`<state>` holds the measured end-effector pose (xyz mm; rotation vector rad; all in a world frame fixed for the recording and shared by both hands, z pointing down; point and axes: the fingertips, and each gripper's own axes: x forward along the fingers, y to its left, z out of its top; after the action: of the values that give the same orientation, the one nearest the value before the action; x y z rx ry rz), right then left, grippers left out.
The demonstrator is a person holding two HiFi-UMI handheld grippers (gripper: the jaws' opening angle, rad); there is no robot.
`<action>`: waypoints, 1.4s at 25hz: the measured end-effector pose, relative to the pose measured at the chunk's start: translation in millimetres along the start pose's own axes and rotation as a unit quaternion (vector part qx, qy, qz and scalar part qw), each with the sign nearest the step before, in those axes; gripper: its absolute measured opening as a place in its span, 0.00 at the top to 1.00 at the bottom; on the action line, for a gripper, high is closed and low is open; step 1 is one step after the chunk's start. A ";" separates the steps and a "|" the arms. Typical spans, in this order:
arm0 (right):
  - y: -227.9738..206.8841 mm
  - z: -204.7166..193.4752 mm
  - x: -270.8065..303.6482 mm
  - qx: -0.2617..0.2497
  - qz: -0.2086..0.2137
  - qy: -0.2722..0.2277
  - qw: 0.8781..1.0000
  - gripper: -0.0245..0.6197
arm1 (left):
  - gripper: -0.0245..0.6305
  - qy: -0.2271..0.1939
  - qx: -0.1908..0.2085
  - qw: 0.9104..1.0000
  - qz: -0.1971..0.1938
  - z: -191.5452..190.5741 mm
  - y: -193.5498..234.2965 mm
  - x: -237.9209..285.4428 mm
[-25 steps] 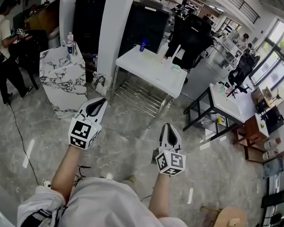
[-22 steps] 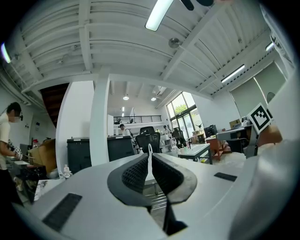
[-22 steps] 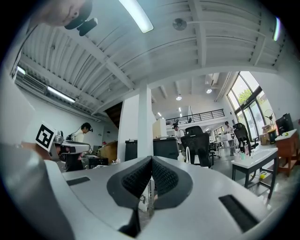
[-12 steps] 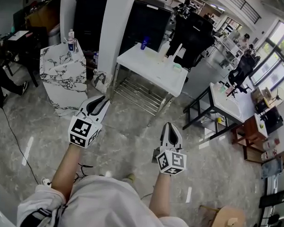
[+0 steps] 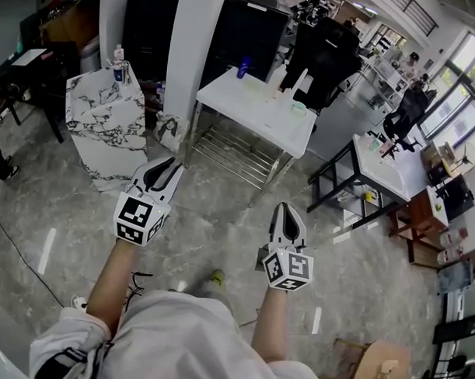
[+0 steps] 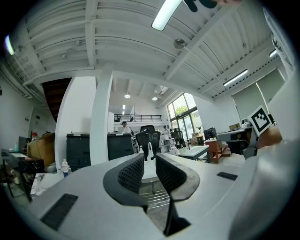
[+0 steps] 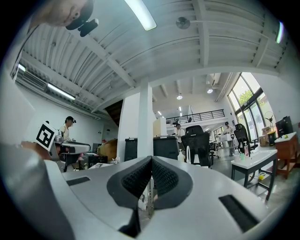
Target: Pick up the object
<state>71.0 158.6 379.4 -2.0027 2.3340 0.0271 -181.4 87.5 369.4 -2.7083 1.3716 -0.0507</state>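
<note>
Left gripper (image 5: 172, 169): held out over the floor (image 5: 221, 223) on a bare forearm, pointed toward the marble block (image 5: 108, 118) and pillar (image 5: 191, 59). Jaws part-way apart and opening, a narrow gap showing between the ribbed pads; nothing between them.

Right gripper (image 5: 286, 211): held out over the floor, level with the left gripper and well apart from it. Jaws closed, pads meeting at the tips; nothing held.

Object: not told apart from the other things in view; in neither gripper.

White counter (image 5: 256, 115): ahead of both grippers, beyond the pillar, wire shelf beneath. Blue bottle (image 5: 243, 69) at its far edge, pale small items toward its right end, too small to name.

Marble block: left of the pillar, a small bottle (image 5: 118, 56) on its far corner.

Second counter (image 5: 378, 174): to the right, black-framed, scattered small items on top.

Black chair (image 5: 328, 56): behind the white counter.

Wooden stool (image 5: 383, 372): bottom right, near the person's legs.
</note>
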 end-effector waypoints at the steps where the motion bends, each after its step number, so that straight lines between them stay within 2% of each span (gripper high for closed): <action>1: -2.1 -2.2 2.4 0.001 -0.002 0.002 1.000 0.95 | 0.85 0.002 -0.001 1.000 -0.001 -2.3 0.8 3.4; 8: -16.6 -13.8 29.8 0.012 -0.003 0.006 1.000 0.95 | 0.85 0.012 0.003 1.000 -0.008 -13.7 5.0 31.1; 15: -42.2 -23.1 85.3 0.025 0.001 0.007 1.000 0.95 | 0.85 0.024 0.010 1.000 -0.007 -18.5 24.0 84.3; 29: -125.1 -48.2 223.8 0.047 0.015 0.020 0.999 0.95 | 0.85 0.053 0.013 0.999 0.003 -37.1 61.8 238.2; 35: -176.0 -50.7 292.3 0.050 0.024 0.016 0.998 0.95 | 0.85 0.059 0.033 0.998 -0.003 -34.7 64.0 324.4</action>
<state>198.9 -159.5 417.2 -1.9141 2.3528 -0.1183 -43.2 -214.1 391.2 -2.6939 1.3671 -0.2548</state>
